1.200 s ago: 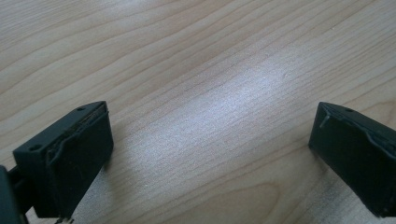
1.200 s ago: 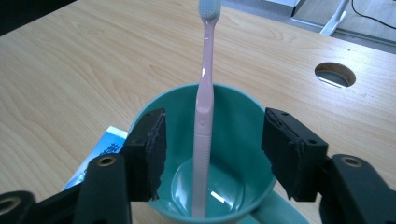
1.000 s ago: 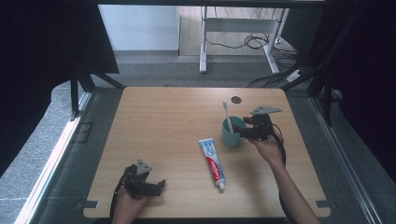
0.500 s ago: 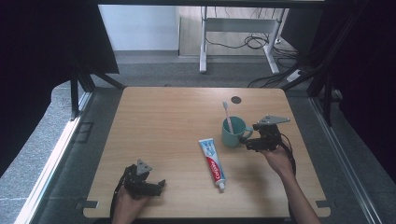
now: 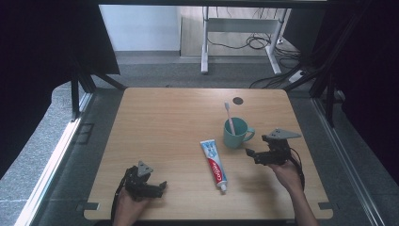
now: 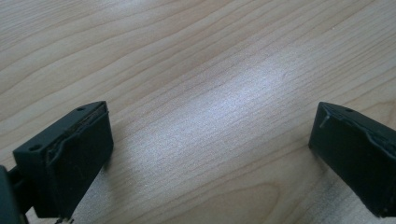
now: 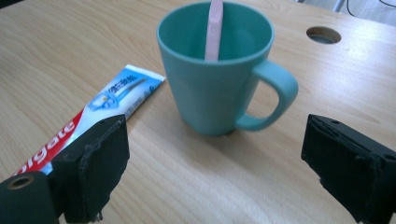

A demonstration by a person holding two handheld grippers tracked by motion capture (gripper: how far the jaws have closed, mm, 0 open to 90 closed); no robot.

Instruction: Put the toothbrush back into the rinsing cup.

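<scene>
One teal mug (image 5: 234,133) is standing on the table (image 5: 160,127), toward its right edge, and one pink toothbrush (image 5: 229,117) is standing inside it. One toothpaste tube (image 5: 214,159) is lying nearer the front edge. Two grippers are being held: the left gripper (image 5: 162,187) and the right gripper (image 5: 249,153).

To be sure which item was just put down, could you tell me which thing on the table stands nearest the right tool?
The green mug, upright with the pink toothbrush in it; the toothpaste tube lies flat farther left.
</scene>
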